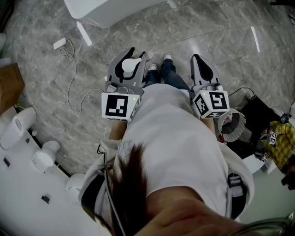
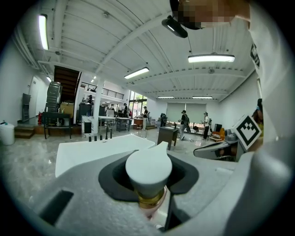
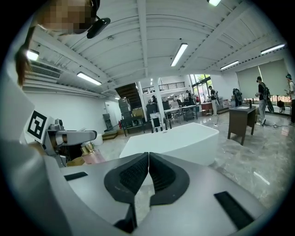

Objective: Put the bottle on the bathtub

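The bottle (image 2: 148, 169) has a white cap, a gold collar and a pinkish body. My left gripper (image 1: 137, 55) is shut on it, the dark pads pressing on either side just under the cap (image 1: 130, 66). In the right gripper view the same bottle (image 3: 92, 154) shows at the left, beside the jaws. My right gripper (image 3: 148, 156) is shut with nothing in it, its pads touching; in the head view the right gripper (image 1: 197, 60) sits beside the left. The white bathtub (image 1: 106, 11) stands ahead on the marble floor, apart from both grippers; the bathtub (image 3: 184, 138) also fills the middle of the right gripper view.
A white adapter (image 1: 60, 44) and its cable (image 1: 73, 87) lie on the floor at the left. White fixtures (image 1: 20, 126) stand at the lower left, and a cardboard box (image 1: 9, 83) is beside them. A dark wooden table (image 3: 242, 117) stands right of the tub. People (image 2: 184, 122) walk far behind.
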`<control>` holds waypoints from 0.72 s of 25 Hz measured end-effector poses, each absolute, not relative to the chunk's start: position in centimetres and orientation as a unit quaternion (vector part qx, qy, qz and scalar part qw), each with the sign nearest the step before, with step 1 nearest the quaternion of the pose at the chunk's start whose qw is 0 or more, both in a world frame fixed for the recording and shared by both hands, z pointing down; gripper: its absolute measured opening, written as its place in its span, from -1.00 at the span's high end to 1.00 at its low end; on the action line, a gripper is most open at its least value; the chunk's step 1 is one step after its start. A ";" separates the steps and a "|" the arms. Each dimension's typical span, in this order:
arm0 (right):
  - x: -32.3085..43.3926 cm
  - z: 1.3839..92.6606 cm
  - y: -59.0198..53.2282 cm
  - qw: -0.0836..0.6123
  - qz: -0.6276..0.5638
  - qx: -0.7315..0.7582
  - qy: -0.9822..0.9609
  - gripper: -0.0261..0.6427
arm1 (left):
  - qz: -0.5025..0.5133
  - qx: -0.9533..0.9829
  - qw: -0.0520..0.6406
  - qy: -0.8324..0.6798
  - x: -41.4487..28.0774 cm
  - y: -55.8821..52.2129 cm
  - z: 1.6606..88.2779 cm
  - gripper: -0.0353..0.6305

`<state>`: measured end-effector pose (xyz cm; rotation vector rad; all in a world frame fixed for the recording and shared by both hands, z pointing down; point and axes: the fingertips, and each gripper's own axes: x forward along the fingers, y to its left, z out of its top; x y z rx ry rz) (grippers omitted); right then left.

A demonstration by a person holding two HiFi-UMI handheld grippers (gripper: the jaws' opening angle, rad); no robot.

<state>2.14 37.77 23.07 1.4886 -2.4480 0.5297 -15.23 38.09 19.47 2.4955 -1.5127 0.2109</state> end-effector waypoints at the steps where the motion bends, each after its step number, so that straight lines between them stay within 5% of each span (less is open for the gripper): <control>1: 2.3 22.9 37.0 0.114 0.179 0.506 -0.836 0.88 | 0.071 0.844 0.109 -0.520 -15.4 37.5 19.4 0.50; 18: 11.1 22.4 27.8 0.099 0.177 0.489 -0.849 0.88 | 0.062 0.788 0.105 -0.604 -12.1 30.0 18.6 0.50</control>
